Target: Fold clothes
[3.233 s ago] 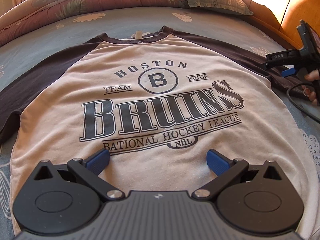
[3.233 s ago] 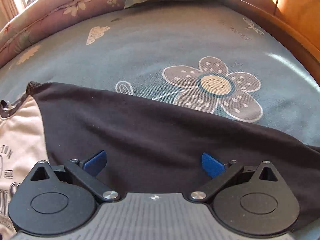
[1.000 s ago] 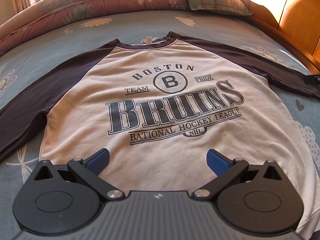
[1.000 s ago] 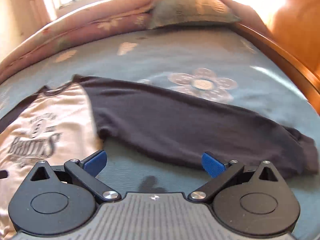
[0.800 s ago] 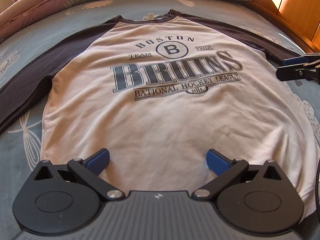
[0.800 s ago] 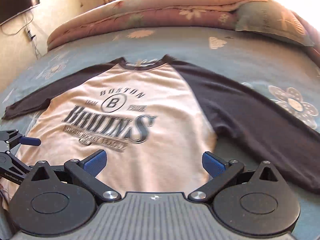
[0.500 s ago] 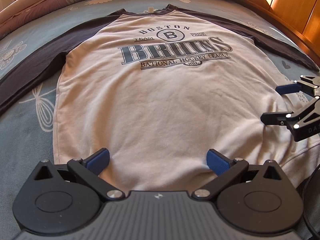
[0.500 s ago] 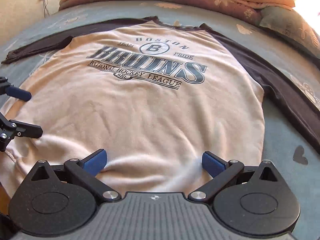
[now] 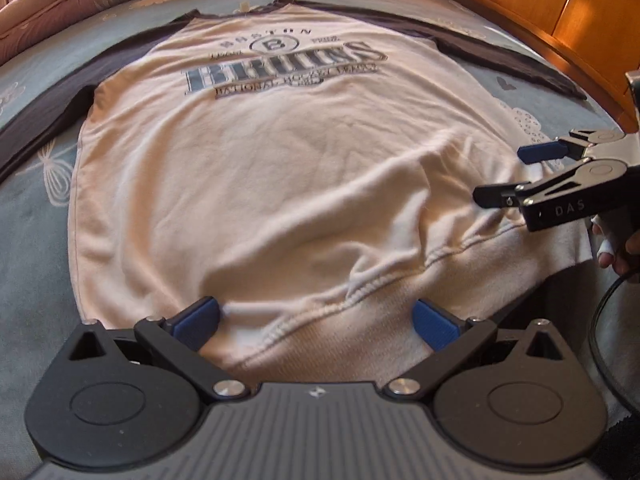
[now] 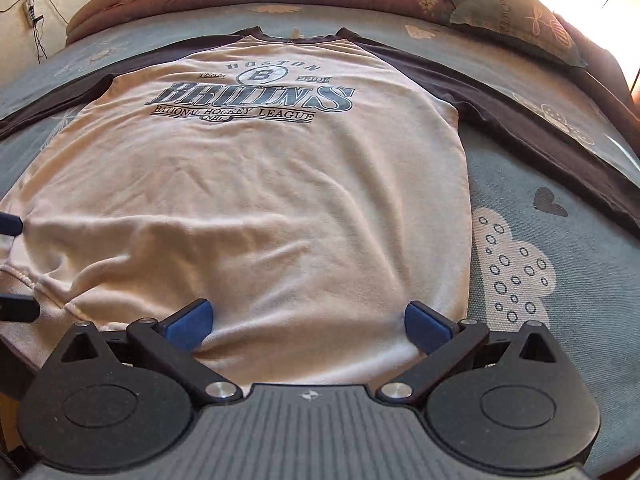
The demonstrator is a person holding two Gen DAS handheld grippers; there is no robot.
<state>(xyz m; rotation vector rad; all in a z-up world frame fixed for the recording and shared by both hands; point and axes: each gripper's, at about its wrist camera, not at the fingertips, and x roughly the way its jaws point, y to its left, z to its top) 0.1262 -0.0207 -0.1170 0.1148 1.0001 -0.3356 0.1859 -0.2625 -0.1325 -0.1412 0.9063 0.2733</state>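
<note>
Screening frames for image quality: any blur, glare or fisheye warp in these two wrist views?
Left wrist: the print on the shirt is motion-smeared and unreadable; sunlit headboard is bright orange; bed edges bow. Right wrist: print is sharp and legible; sun washes out the top right corner past the pillow; same barrel warp. Both claws, left and right, are crisp.

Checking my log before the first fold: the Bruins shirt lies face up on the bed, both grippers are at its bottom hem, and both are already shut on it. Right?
Not quite. Both grippers are open: the left gripper and right gripper straddle the shirt's hem with fingers spread, in both wrist views. The rest holds.
</note>
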